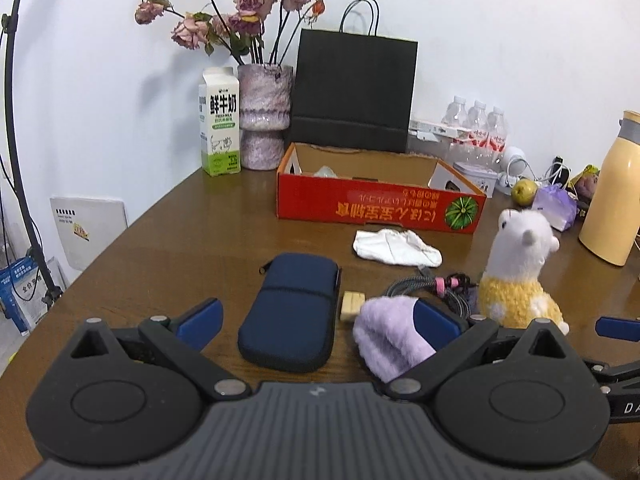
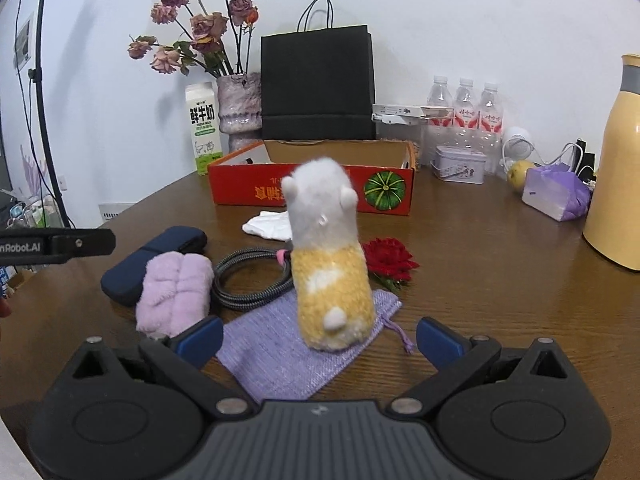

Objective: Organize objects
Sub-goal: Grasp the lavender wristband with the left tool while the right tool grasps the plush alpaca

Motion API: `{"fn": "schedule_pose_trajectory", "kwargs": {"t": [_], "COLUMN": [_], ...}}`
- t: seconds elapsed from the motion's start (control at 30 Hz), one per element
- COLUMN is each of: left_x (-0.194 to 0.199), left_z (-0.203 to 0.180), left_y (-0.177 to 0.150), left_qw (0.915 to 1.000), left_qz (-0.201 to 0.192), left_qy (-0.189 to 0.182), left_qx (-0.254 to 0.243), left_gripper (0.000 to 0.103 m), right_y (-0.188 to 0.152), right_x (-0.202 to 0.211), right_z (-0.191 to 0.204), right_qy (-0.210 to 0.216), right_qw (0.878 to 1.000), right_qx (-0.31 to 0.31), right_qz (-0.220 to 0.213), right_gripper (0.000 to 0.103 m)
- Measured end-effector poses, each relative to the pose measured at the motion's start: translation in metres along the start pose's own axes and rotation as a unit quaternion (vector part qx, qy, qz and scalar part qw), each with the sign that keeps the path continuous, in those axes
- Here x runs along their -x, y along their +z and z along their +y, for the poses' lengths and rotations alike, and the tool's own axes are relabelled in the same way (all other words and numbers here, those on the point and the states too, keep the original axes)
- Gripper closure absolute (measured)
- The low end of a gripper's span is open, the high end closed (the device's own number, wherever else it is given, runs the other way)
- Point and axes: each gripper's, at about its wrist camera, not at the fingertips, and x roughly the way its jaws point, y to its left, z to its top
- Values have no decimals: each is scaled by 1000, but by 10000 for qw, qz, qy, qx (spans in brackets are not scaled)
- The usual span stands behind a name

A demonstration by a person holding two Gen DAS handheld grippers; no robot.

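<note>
A red cardboard box (image 1: 380, 206) (image 2: 312, 190) stands open at the back of the wooden table. My left gripper (image 1: 318, 322) is open, with a navy zip case (image 1: 292, 308) between its fingers and a folded lilac fluffy cloth (image 1: 390, 338) against its right finger. My right gripper (image 2: 320, 334) is open just behind a white and yellow plush alpaca (image 2: 328, 256), which stands on a lilac drawstring pouch (image 2: 280, 356). A coiled grey cable (image 2: 248, 284), a white cloth (image 1: 396, 248), a red fabric rose (image 2: 390, 258) and a small tan block (image 1: 352, 305) lie nearby.
A milk carton (image 1: 220, 124), a vase of dried roses (image 1: 264, 116) and a black paper bag (image 1: 352, 92) line the back wall. Water bottles (image 2: 464, 112), a tin (image 2: 460, 164), a pear (image 2: 518, 172), a lilac tissue pack (image 2: 556, 192) and a yellow flask (image 2: 620, 168) stand at the right.
</note>
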Motion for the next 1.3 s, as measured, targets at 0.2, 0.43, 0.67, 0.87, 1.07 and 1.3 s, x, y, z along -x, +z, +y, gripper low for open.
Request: {"fn": "schedule_pose_trajectory", "kwargs": {"t": [0.2,0.43,0.67,0.87,1.07,1.3], "left_x": [0,-2,-6,-15,-24,-32], "left_z": [-4,-9,-14,-26,-39,-48], "left_y": [-7,-8,-10,-9,-12,-16], "left_qw": [9999,9998,9996,9992,9986,9974], "left_qz": [119,184,283,371,487,645], "left_qy": [22,48,83,28,-57,-68], "left_qx": [-76,-40,-40,-139,-173,-306], "left_gripper": [0,0,0,0,0,0], "right_y": [4,17,18,15,12,6], "right_x": [-10,-39,-77,-78,-57,-33], "right_z": [-3,-4,3,-1,-9,-16], "right_qy": [-2,28,-161,-158,-274,-488], "right_qw": [9994,9977,9964,9975,9975,9931], "right_qx": [339,654,805,669,464,308], "right_qz": [29,147,231,171,-454,-1019], "right_gripper": [0,0,13,55,56,56]}}
